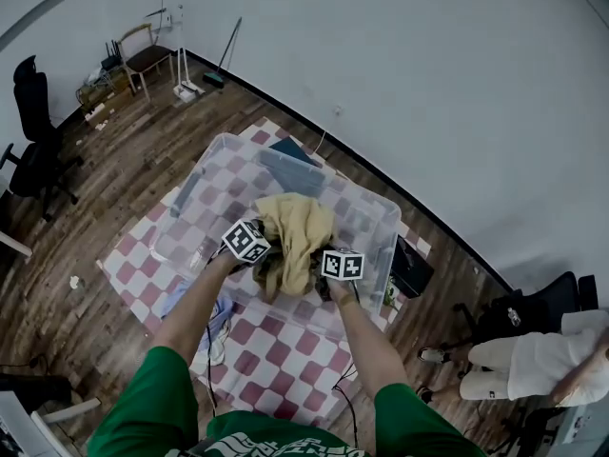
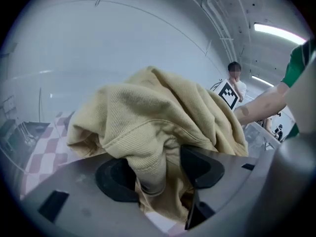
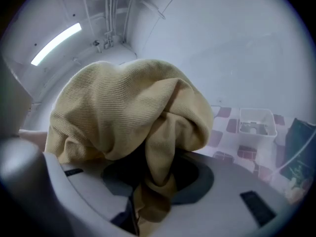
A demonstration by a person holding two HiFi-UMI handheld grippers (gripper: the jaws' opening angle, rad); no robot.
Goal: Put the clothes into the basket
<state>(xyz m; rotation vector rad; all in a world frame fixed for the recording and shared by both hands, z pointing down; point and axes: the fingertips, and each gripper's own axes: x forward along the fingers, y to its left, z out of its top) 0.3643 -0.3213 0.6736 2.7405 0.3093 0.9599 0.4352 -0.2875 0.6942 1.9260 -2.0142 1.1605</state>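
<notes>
A tan ribbed garment is bunched between my two grippers, over the near side of the clear plastic basket. My left gripper is shut on a fold of it, and in the left gripper view the cloth fills the space between the jaws. My right gripper is shut on another fold, and in the right gripper view the garment drapes over the jaws. The fingertips of both grippers are hidden by the cloth.
The basket stands on a red-and-white checked mat on a wood floor. A bluish cloth lies on the mat at the near left. A black bag sits by the basket's right side. A seated person is at the right, and chairs stand at the left.
</notes>
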